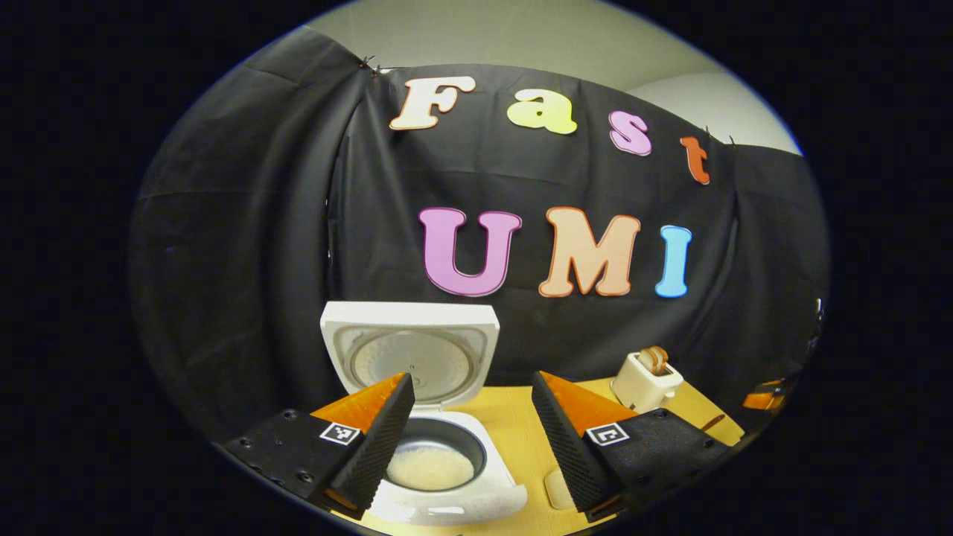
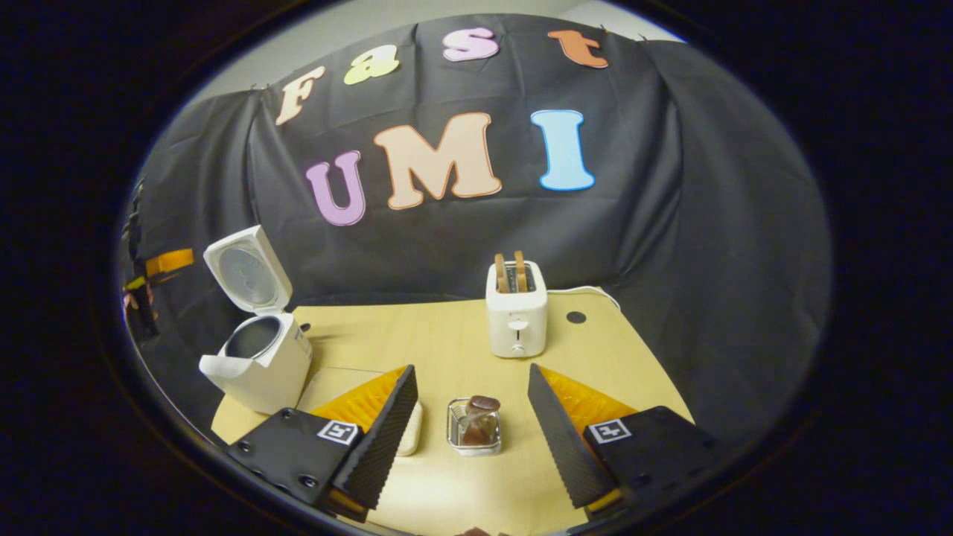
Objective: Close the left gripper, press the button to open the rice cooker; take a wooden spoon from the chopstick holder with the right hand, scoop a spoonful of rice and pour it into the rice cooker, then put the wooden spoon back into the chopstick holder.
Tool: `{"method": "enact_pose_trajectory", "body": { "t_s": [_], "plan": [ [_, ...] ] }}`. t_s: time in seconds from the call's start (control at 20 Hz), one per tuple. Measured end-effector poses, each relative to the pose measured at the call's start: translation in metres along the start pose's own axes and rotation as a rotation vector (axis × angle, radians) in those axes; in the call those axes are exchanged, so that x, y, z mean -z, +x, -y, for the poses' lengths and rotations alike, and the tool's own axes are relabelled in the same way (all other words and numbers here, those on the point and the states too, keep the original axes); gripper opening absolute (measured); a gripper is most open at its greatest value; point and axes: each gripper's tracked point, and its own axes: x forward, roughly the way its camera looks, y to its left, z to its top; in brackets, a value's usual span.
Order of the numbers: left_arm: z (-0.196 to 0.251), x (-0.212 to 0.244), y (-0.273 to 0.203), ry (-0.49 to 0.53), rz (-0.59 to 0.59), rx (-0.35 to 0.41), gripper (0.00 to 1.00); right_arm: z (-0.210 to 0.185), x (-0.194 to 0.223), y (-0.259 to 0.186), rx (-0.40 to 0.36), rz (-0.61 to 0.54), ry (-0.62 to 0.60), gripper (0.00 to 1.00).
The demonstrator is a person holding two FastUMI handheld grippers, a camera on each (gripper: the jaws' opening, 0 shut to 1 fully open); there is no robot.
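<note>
— Black cloth hangs behind a pale wooden surface [image 2: 447,335]; what stands on it?

— At its left edge in the right gripper view, the white rice cooker [image 2: 257,361] with its lid [image 2: 246,272] tipped up and back. A white toaster [image 2: 517,316] with two brown slices in its slots stands near the middle, well apart from the cooker.

— And the chopstick holder?

— A small metal-rimmed holder [image 2: 474,428] sits on the surface between the right claw's fingers, farther off and not touched. A brown wooden piece, likely the wooden spoon [image 2: 480,418], rests in it. A pale flat object [image 2: 409,432] lies just beside the holder, partly hidden by a finger.

— How do the claws stand?

— The right claw [image 2: 473,439] is spread wide and holds nothing. The left claw [image 1: 473,439] is also spread wide and empty, poised above the open cooker.

— Anything inside the pot?

— In the left gripper view, a layer of white rice [image 1: 430,467] lies in the dark inner pot [image 1: 435,439].
</note>
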Motion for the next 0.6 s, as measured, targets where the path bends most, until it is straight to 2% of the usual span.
{"method": "enact_pose_trajectory", "body": {
  "t_s": [0.05, 0.15, 0.3, 0.4, 0.45, 0.55, 0.6],
  "plan": [
    [-0.007, -0.016, 0.011, 0.01, 0.02, -0.01, 0.91, -0.001, 0.0, -0.004, -0.002, -0.001, 0.0, 0.97],
    [-0.025, -0.043, 0.035, 0.032, 0.048, -0.043, 0.93, -0.003, 0.0, -0.007, 0.007, 0.0, 0.0, 0.96],
    [-0.036, -0.065, 0.075, 0.003, 0.049, -0.059, 0.93, -0.006, 0.005, -0.009, 0.008, -0.006, 0.015, 0.95],
    [-0.05, -0.067, 0.102, 0.01, 0.04, -0.084, 0.93, -0.008, 0.006, -0.011, 0.017, -0.007, 0.014, 0.95],
    [-0.056, -0.064, 0.115, 0.03, 0.031, -0.097, 0.96, -0.007, 0.008, -0.011, 0.024, -0.009, 0.006, 0.94],
    [-0.067, -0.058, 0.139, 0.049, 0.012, -0.123, 0.89, -0.003, 0.01, -0.01, 0.051, -0.011, -0.009, 0.94],
    [-0.068, -0.053, 0.15, 0.046, -0.002, -0.126, 0.93, -0.004, 0.011, -0.009, 0.058, -0.014, -0.007, 0.94]
  ]
}}
